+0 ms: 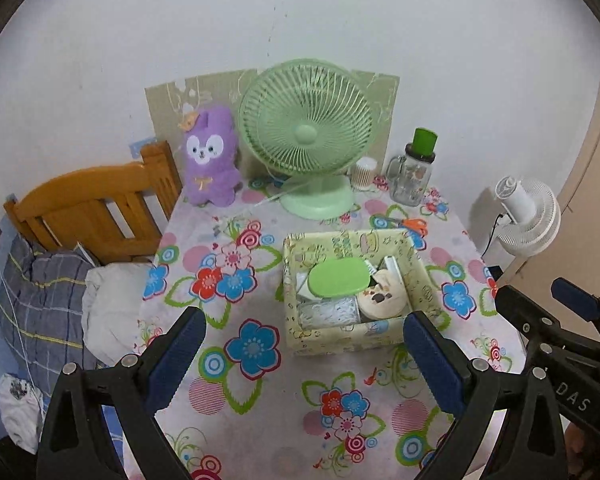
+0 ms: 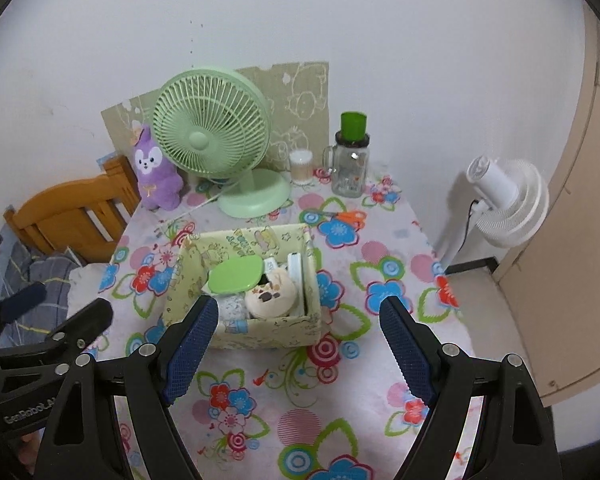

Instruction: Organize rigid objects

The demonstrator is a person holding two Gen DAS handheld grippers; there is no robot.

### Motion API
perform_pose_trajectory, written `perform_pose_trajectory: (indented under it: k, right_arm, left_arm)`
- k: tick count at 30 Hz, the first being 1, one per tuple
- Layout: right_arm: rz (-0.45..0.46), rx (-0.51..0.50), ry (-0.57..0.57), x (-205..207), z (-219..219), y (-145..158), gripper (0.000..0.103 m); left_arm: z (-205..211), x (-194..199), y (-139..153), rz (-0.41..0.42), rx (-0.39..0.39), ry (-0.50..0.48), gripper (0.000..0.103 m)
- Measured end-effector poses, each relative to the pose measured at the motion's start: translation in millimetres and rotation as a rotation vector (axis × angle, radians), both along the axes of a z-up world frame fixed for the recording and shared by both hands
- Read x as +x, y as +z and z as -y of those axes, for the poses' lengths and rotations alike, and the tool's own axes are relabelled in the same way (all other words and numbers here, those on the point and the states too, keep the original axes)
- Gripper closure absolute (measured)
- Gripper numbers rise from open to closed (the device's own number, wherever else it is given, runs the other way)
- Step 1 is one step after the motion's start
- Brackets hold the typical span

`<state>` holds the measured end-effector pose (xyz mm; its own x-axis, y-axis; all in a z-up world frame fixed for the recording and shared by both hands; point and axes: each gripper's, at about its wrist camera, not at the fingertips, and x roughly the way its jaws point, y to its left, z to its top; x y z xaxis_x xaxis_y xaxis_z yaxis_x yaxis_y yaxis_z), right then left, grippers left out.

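While raised above floral tablecloth: left gripper and right gripper, both spread wide, grasping nothing. Yellow fabric box, packed: green lid, round plush.

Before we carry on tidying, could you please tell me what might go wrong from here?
1. The oval green lid lies tilted atop the crowded pale yellow patterned box; adding items could push it out.
2. Orange-handled scissors lie flat on the floral tablecloth, awkward to grip, near the breakable glass mug.
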<state>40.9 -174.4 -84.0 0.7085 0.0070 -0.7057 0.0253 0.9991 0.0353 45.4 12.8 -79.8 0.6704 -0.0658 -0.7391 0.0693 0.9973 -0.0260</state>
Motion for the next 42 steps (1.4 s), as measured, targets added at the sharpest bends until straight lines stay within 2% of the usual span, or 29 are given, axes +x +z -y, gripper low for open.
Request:
perform_pose_trajectory:
  k: [6, 12, 18, 24, 31, 42]
  right_arm:
    - [0.057, -0.035, 0.009, -17.6, 1.0, 22.6, 0.018]
    - [0.052, 0.006, -0.004, -28.6, 6.5, 37.6, 0.018]
    - [0.070, -0.012, 0.000, -40.9, 9.8, 51.6, 0.018]
    - [0.098, -0.035, 0.004, -51.9, 10.3, 63.7, 0.018]
    - [0.115, -0.031, 0.011, -61.4, 10.2, 72.3, 0.018]
    - [0.126, -0.030, -0.008, -61.2, 17.2, 79.4, 0.018]
  left_arm:
    - [6.1, -15.7, 18.6, 0.022, 0.001, -0.007, 0.003]
    - [9.7, -33.5, 36.4, 0.069, 0.042, 0.005, 0.002]
    - [5.8, -44.0, 50.4, 0.084, 0.008, 0.025, 0.001]
    - [7.7, -52.6, 63.1, 0.095, 0.017, 0.038, 0.001]
    - [8.5, -62.9, 77.2, 0.125, 0.004, 0.034, 0.001]
    - [11.0, -63.8, 82.4, 0.130, 0.016, 0.039, 0.001]
